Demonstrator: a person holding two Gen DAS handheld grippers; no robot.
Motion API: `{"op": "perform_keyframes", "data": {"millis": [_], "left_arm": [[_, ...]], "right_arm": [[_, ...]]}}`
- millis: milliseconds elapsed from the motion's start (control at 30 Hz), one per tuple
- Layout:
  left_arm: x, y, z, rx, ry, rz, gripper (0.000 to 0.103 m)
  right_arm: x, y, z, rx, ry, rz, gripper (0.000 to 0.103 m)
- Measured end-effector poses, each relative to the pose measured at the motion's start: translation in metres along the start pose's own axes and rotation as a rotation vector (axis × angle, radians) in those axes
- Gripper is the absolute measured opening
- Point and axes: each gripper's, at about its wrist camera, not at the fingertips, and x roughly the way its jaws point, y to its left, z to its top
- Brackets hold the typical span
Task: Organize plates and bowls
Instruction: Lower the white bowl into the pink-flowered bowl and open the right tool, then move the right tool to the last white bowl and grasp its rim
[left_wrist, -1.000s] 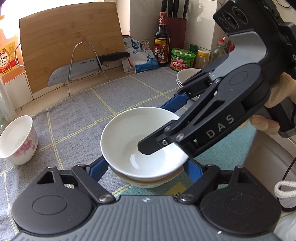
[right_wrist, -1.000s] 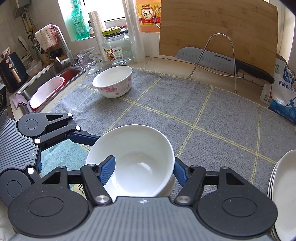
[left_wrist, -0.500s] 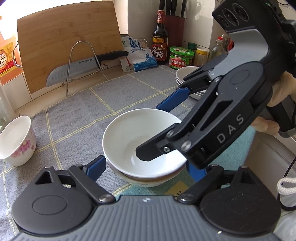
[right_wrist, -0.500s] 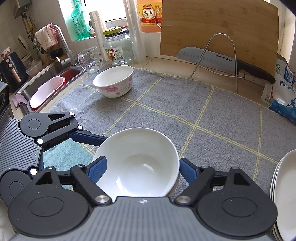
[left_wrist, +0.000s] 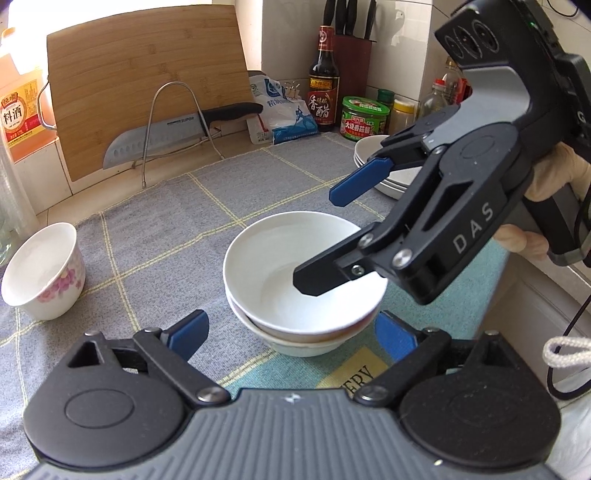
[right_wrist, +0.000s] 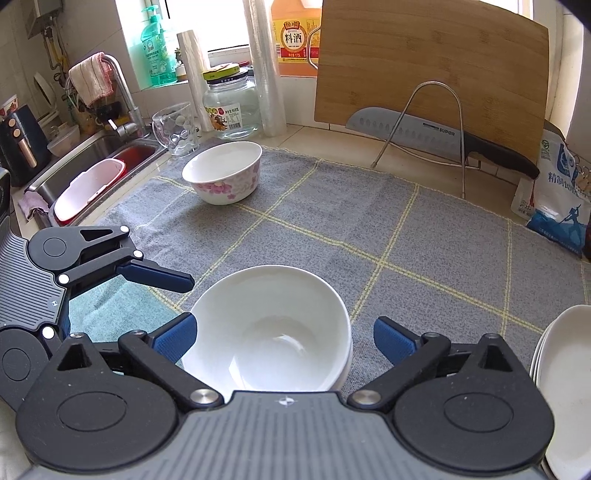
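Observation:
A plain white bowl (left_wrist: 295, 266) sits nested in a second bowl (left_wrist: 306, 343) on the grey mat; the top bowl also shows in the right wrist view (right_wrist: 269, 332). My left gripper (left_wrist: 291, 332) is open, its blue pads apart on either side of the stack. My right gripper (right_wrist: 282, 338) is open and hovers just above the bowl, touching nothing; it shows in the left wrist view (left_wrist: 325, 240). A flowered bowl (right_wrist: 223, 171) stands alone at the mat's far left. A stack of white plates (right_wrist: 565, 387) lies at the right.
A cutting board (right_wrist: 432, 70) and a knife on a wire stand (right_wrist: 424, 129) are at the back. A salt bag (right_wrist: 561, 192), bottles and jars (left_wrist: 364, 118) line the rear right. A glass mug (right_wrist: 175, 127), jar and sink (right_wrist: 92, 166) are at the left.
My right gripper opened off the top bowl, leaving it nested in the lower one, and lifted up and back. My left gripper drew back a little, its pads wider apart.

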Motion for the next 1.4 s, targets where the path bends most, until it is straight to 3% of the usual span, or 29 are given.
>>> {"op": "perform_keyframes", "data": {"millis": [467,767,1167,1400], "left_arm": [[-0.02,0.031,-0.013,-0.055,0.004,0.079,0.097],[-0.033,0.073,-0.026,-0.142,-0.013,0.209,0.097],[-0.016,0.141,-0.03,-0.245,-0.056,0.389,0.097],[0.004,0.164,-0.02,-0.254,-0.085,0.413,0.097]], "right_arm": [[0.002,0.014,0.013,-0.033,-0.018,-0.011,0.103],[0.017,0.035,0.031,-0.087,-0.016,0.012,0.103],[0.059,0.053,0.089,-0.182,-0.021,0.054,0.103],[0.093,0.057,0.125,-0.219,-0.028,0.068,0.103]]}}
